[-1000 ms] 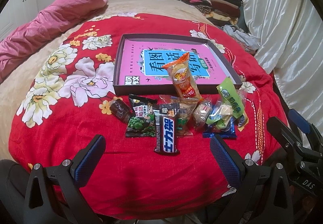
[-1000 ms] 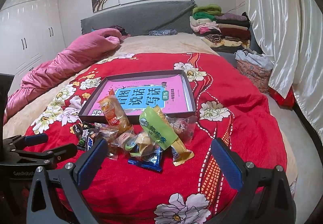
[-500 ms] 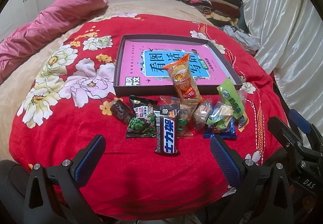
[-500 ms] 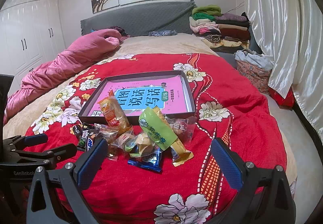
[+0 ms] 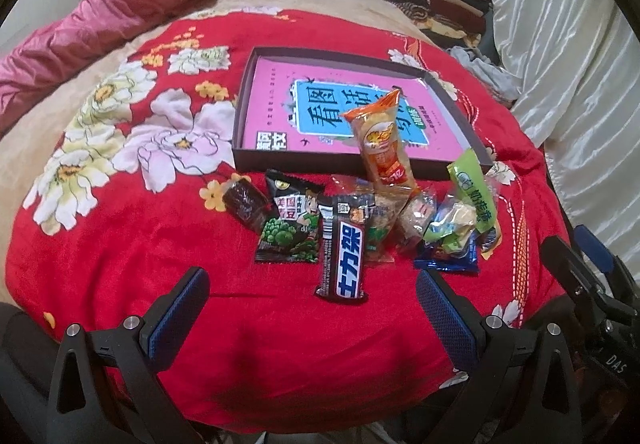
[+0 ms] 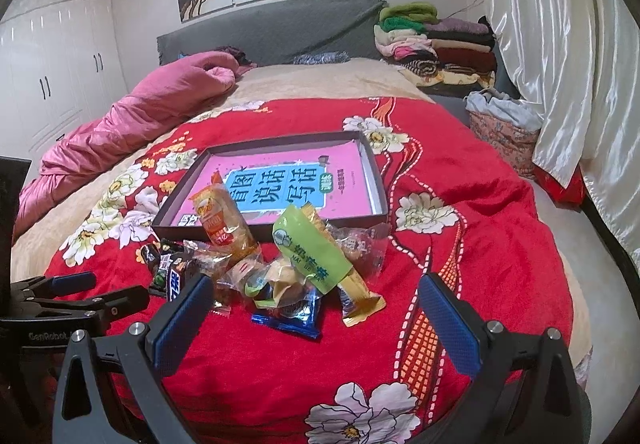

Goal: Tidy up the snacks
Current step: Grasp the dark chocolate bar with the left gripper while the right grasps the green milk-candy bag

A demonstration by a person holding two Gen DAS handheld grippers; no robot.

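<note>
Almost nothing has moved since the frames 1 and 0.5 s earlier: both views sit a touch differently, but the snacks lie just as they did and neither tool has closed in. The left gripper (image 5: 308, 308) hangs spread wide and empty above the near edge of the red floral blanket (image 5: 120, 256), and the right gripper (image 6: 316, 320) is likewise released and holds nothing. The task looks to be at its very start, with the approach not yet begun. The snacks form a loose row just in front of the shallow dark box (image 5: 256, 83), whose floor is covered by a pink printed sheet; only the orange cake packet (image 5: 382, 143) leans over the box's near wall. Nearest the left gripper lies the chocolate bar (image 5: 343, 252), a long, firm, glossy wrapper lying flat and apart at its near end, so it seems the easiest first pick; the jaws would need to drop over its narrow sides. Beside it sit the green pea packet (image 5: 292, 228), flat and crinkly, and a small dark wrapped sweet (image 5: 244, 199). Nearer the right gripper, the green stick packet (image 6: 316, 256) rests tilted atop a blue foil pouch (image 6: 292, 312) and clear crumpled wrappers, which are slippery, overlapping and likely to shift on the soft blanket when touched.
</note>
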